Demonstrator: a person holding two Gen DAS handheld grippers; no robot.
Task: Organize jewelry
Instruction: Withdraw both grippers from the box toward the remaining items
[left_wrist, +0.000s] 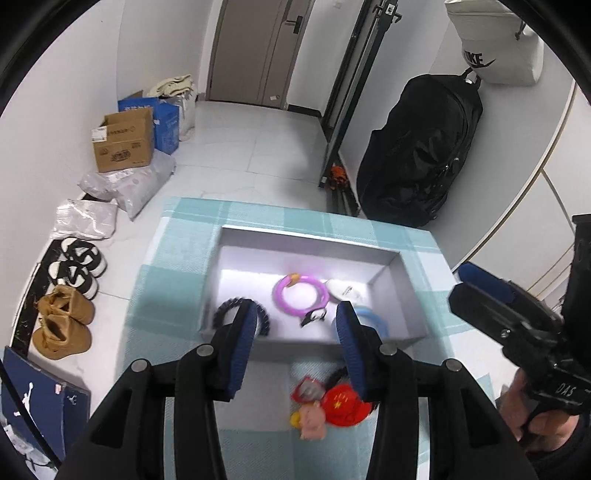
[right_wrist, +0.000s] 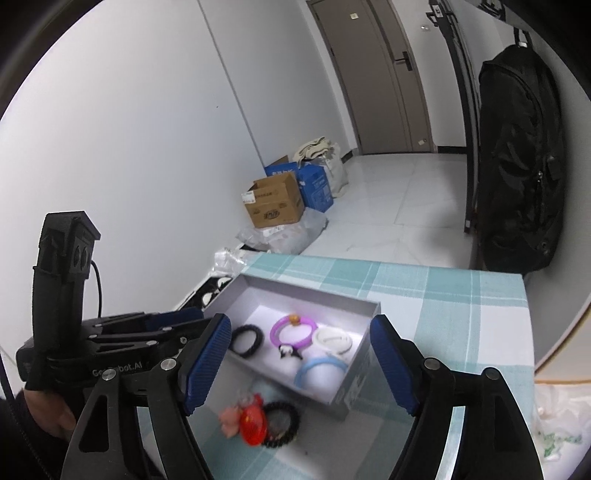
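Observation:
A grey box (left_wrist: 400, 295) (right_wrist: 354, 384) sits on the checked tablecloth (left_wrist: 177, 280). Inside lie a purple ring with an orange bead (left_wrist: 300, 293) (right_wrist: 293, 330), a black braided band (left_wrist: 264, 317) (right_wrist: 246, 339), a light-blue ring (left_wrist: 378, 321) (right_wrist: 320, 371), a white piece (left_wrist: 341, 288) (right_wrist: 331, 340) and a small black-and-white charm (left_wrist: 314, 315) (right_wrist: 287, 350). In front of the box lies a black band with red and pink charms (left_wrist: 332, 400) (right_wrist: 258, 421). My left gripper (left_wrist: 297, 326) is open and empty above the box's near wall. My right gripper (right_wrist: 301, 360) is open and empty above the box and charm band.
Left of the table, cardboard and blue boxes (left_wrist: 125, 140), plastic bags (left_wrist: 122, 184) and shoes (left_wrist: 70, 291) line the floor. A black backpack (left_wrist: 421, 147) hangs at the right. A plastic bag (right_wrist: 557, 432) lies at the table's right edge.

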